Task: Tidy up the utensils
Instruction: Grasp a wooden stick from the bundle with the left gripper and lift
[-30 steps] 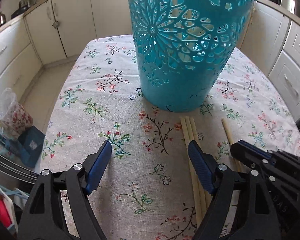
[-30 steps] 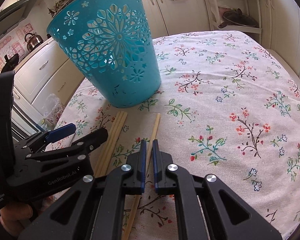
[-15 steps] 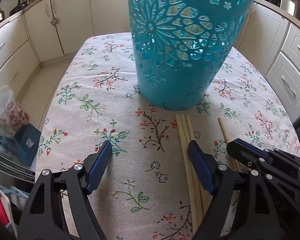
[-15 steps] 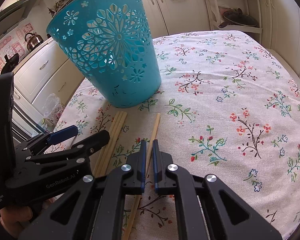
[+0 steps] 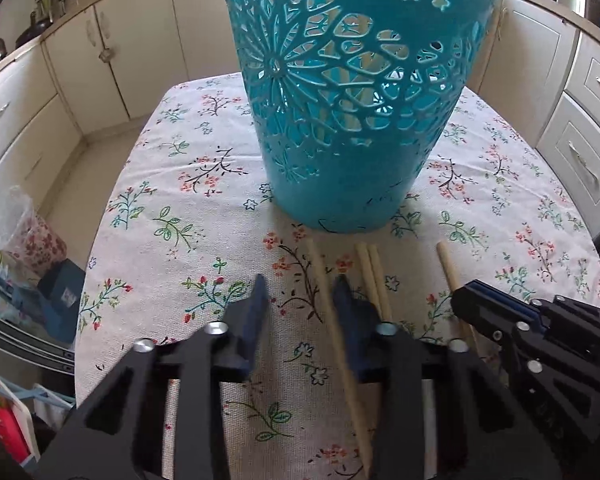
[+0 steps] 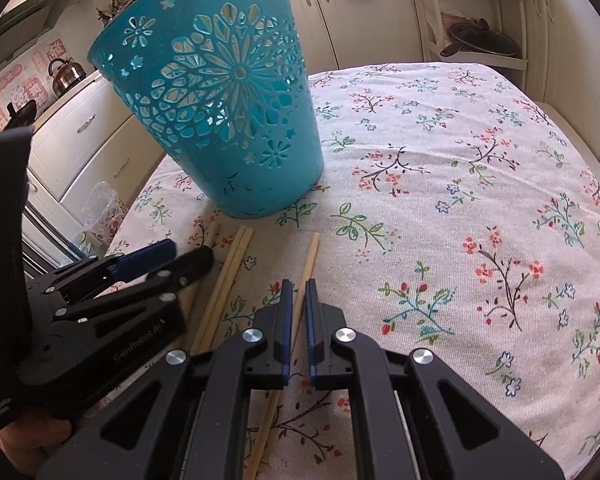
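A teal cut-out basket (image 5: 352,120) is standing upright on a table covered by a floral tablecloth (image 6: 460,208), with 4 wooden chopsticks lying on the cloth just in front of its base. The left gripper (image 5: 300,292) is pointing down at the cloth, and its jaws have just been closing; 1 chopstick (image 5: 332,320) is lying between them, close against the right pad, though whether the pads are pressing it I cannot tell. A pair of chopsticks (image 5: 374,280) is lying just right of that jaw. The right gripper (image 6: 299,292) is hovering beside it with jaws nearly together, clamped on a single chopstick (image 6: 309,264) running between the pads.
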{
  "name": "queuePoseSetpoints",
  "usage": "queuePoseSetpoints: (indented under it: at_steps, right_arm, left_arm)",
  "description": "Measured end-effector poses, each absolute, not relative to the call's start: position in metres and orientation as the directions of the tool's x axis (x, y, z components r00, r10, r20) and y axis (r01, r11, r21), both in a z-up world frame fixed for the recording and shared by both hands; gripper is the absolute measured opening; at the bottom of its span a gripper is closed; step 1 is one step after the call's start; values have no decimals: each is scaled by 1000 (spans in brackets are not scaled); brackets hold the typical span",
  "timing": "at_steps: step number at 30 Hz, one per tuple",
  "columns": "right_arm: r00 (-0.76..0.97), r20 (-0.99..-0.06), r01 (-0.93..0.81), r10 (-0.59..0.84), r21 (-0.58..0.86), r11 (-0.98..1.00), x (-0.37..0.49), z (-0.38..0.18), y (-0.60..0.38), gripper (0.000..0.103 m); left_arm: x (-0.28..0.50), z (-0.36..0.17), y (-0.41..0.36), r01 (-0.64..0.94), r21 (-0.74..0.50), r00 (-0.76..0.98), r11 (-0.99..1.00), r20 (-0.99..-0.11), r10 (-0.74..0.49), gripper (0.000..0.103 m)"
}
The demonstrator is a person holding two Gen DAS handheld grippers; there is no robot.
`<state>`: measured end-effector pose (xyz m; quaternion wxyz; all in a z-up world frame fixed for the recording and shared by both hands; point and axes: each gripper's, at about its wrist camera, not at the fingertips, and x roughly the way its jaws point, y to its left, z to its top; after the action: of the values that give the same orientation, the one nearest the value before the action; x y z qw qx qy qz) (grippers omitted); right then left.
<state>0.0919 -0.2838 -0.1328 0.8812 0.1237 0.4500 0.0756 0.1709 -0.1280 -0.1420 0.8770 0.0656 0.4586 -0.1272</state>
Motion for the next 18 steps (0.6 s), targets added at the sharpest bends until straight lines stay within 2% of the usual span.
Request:
queuePoseSetpoints:
  at_steps: [6,8,9,10,14,18]
  right_arm:
    - [550,-799,-66,244,249,966,104,-131,-282,7]
    - [545,-804,-78,238,234,969,105,-130,-281,7]
    - [544,-805,-84,238,230,970,105,-130,-280,7]
    - [543,-805,-89,239,228,970,104,-130,-280,7]
    - [551,-798,-91,243,233,968,99,-131,-282,7]
    - [571,-783,-88,247,240,967,96,-133,-283,7]
  left_arm:
    - [179,-140,-133,290,15,511,957,-848,-142,30]
    - [179,-140,-137,317,18,516,948,-842,-157,21]
    - [179,-140,-137,320,16,513,947,-843,-159,9]
    - [179,-140,-136,317,3,508,948,-845,-168,6]
    - [173,-136,-112,275,-100,514,956,-826,-234,5]
    - [158,-107,-79,263,-188,592,946,-743,-312,5]
